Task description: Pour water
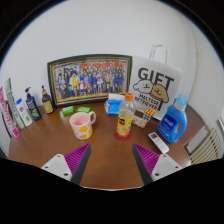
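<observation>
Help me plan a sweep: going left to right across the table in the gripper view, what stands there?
Small bottles → pink mug → orange-capped bottle → blue detergent bottle. The hand-held gripper is open, short of them all.

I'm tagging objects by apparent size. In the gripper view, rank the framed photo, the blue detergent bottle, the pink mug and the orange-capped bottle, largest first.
1. Framed photo
2. Blue detergent bottle
3. Orange-capped bottle and pink mug: too alike to rank.
The photo stands farthest back, so nearness doesn't inflate its rank. The gripper is open, holding nothing.
</observation>
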The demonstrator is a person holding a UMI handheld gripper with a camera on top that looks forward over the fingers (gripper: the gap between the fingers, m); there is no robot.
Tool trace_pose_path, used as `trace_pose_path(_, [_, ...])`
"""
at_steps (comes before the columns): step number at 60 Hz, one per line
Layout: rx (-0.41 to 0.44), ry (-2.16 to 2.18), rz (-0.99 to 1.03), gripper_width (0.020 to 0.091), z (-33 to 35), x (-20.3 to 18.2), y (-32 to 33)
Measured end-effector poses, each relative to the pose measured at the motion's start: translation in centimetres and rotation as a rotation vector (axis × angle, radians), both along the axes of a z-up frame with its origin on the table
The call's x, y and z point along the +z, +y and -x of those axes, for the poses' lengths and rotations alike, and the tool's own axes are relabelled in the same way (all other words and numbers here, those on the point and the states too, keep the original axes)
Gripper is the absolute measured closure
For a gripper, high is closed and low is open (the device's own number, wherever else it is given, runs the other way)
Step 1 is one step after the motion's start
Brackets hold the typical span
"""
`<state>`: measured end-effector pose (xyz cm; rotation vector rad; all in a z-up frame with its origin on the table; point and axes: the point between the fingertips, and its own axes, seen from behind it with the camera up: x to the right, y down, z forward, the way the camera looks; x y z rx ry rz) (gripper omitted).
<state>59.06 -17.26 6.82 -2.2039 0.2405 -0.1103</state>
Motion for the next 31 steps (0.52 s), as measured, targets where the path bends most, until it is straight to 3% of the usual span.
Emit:
trace_pose_path(15, [0.036,-0.074,0.015,0.0247,5.5,5.6,-9.7])
trace_pose_path(31, [0.005,-0.062,0.011,0.0245,6.8,6.2,-13.6])
